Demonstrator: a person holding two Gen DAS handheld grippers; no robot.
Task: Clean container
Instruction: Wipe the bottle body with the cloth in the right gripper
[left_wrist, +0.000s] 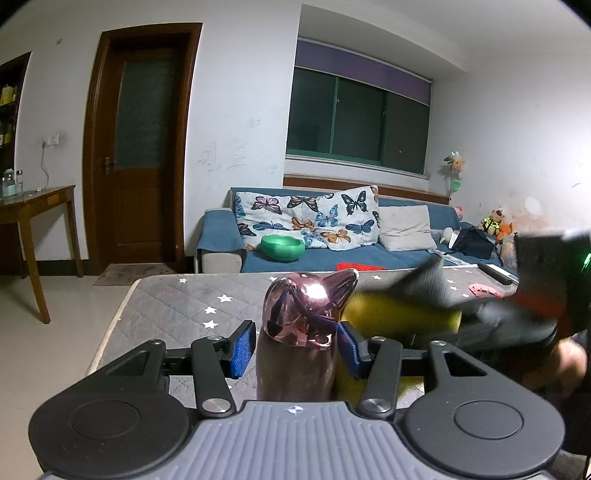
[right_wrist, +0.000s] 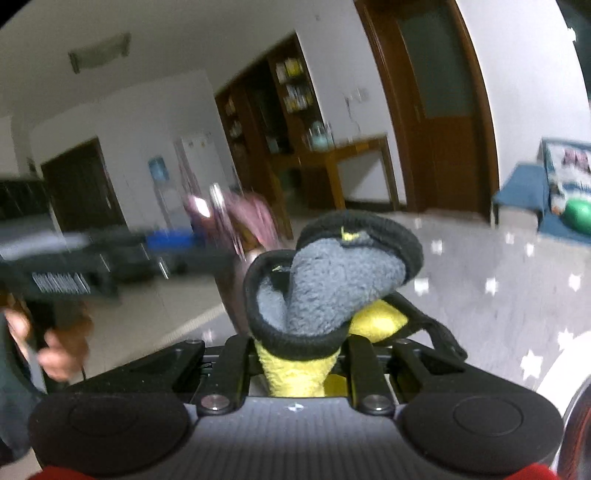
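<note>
While the left gripper (left_wrist: 297, 349) stands low in the left wrist view, its two blue ribbed pads (left_wrist: 242, 347) press from both sides on a bottle (left_wrist: 295, 369), so it is clamped on it. The bottle has a smooth dark brown body and a shiny pink metal-looking lid (left_wrist: 308, 308) with pointed, ear-like corners that reflects the light. It stands upright between the fingers, above a table (left_wrist: 177, 306) covered with a grey quilted cloth with white stars. Just to the right of the bottle, touching or almost touching it, is a yellow fuzzy cloth (left_wrist: 399, 314), blurred, and the dark right gripper (left_wrist: 517, 310) is behind it.

In the right wrist view, the bottle (right_wrist: 236, 236) appears blurred at the left of centre, with the left gripper (right_wrist: 74, 266) holding it. The right gripper (right_wrist: 299, 354) is closed on the cloth (right_wrist: 325, 280), which is soft and fluffy, grey on one face, yellow on the other, with a black knitted border. The cloth is folded and bulges forward from the fingers, close beside the bottle body. At the far right the starred table (right_wrist: 517, 288) continues.
</note>
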